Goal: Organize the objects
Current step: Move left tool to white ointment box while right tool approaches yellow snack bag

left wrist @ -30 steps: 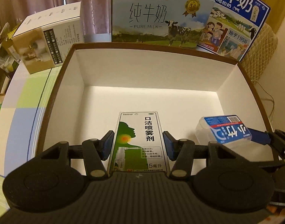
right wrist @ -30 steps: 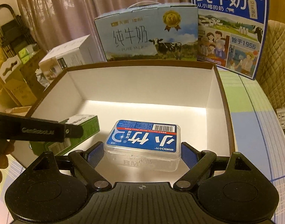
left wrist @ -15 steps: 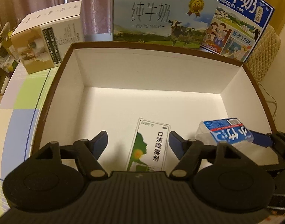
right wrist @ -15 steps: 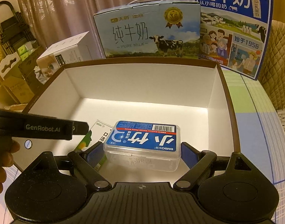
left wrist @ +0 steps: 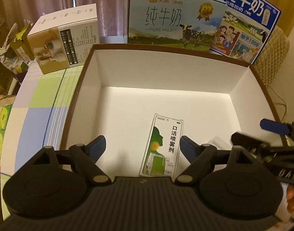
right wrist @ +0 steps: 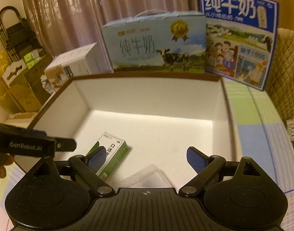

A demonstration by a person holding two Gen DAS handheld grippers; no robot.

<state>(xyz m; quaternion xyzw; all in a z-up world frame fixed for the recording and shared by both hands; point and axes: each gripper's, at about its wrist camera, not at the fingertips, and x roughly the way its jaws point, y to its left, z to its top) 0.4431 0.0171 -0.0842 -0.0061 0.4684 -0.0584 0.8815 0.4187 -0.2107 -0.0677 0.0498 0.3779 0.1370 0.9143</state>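
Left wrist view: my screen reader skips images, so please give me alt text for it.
The open left gripper hangs over a green-and-white spray carton lying flat in a white-lined box. Two milk cartons stand behind the box; the right gripper enters at right.

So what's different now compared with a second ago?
Both hand-held grippers let go. The left hand-held gripper opened off the green spray box; the right hand-held gripper released the clear plastic case. Both items now lie in the white box, which stayed put.
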